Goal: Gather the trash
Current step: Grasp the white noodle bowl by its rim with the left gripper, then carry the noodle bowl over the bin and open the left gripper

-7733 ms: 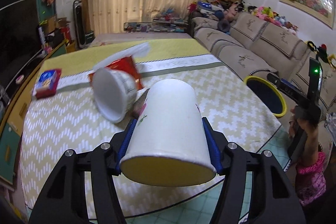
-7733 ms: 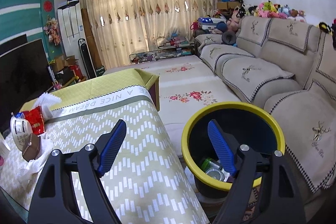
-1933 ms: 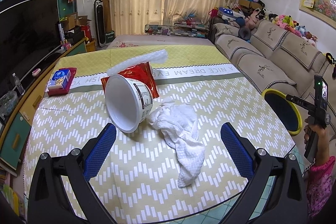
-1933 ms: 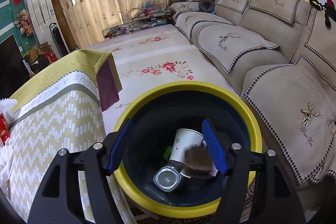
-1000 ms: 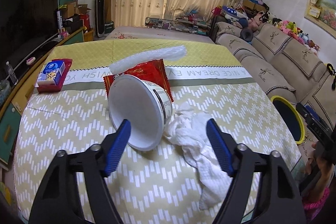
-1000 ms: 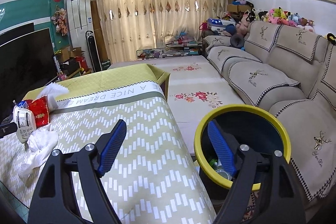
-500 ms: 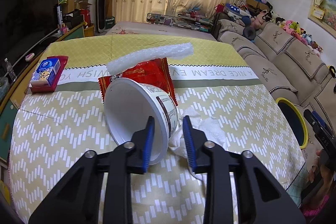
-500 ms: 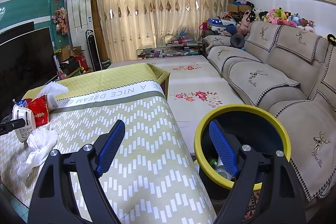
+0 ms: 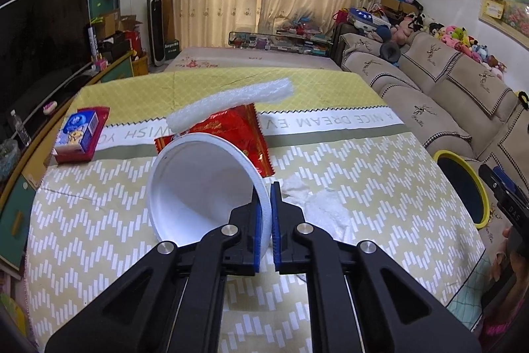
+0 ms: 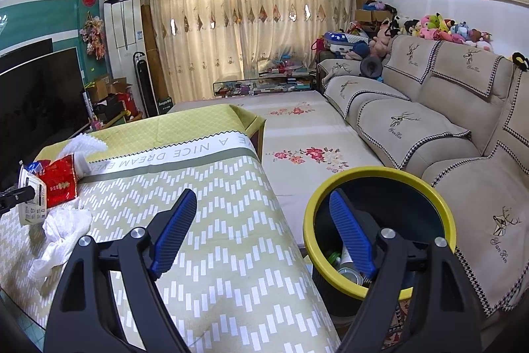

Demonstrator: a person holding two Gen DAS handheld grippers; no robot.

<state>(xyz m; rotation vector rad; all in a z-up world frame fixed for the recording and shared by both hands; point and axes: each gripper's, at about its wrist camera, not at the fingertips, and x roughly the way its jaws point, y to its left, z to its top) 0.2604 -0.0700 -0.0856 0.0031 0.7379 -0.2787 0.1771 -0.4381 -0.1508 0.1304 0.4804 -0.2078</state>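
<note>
A white paper bowl (image 9: 198, 191) lies on its side on the table, mouth toward me. My left gripper (image 9: 264, 220) is shut on the bowl's right rim. A red snack wrapper (image 9: 231, 131) and a white foam strip (image 9: 231, 103) lie behind the bowl; a crumpled white tissue (image 9: 317, 204) lies to its right. The bowl (image 10: 29, 194), wrapper (image 10: 61, 184) and tissue (image 10: 66, 227) also show in the right wrist view. My right gripper (image 10: 261, 230) is open and empty, above the table's edge beside the yellow-rimmed trash bin (image 10: 380, 177), which holds cans and a cup.
A blue box on a red tray (image 9: 79, 134) sits at the table's far left. A sofa (image 10: 429, 128) runs along the right behind the bin. A TV (image 10: 36, 95) and cabinet stand left of the table.
My left gripper has moved forward to the bowl and closed on its right rim. The right gripper has stayed nearly still beside the bin.
</note>
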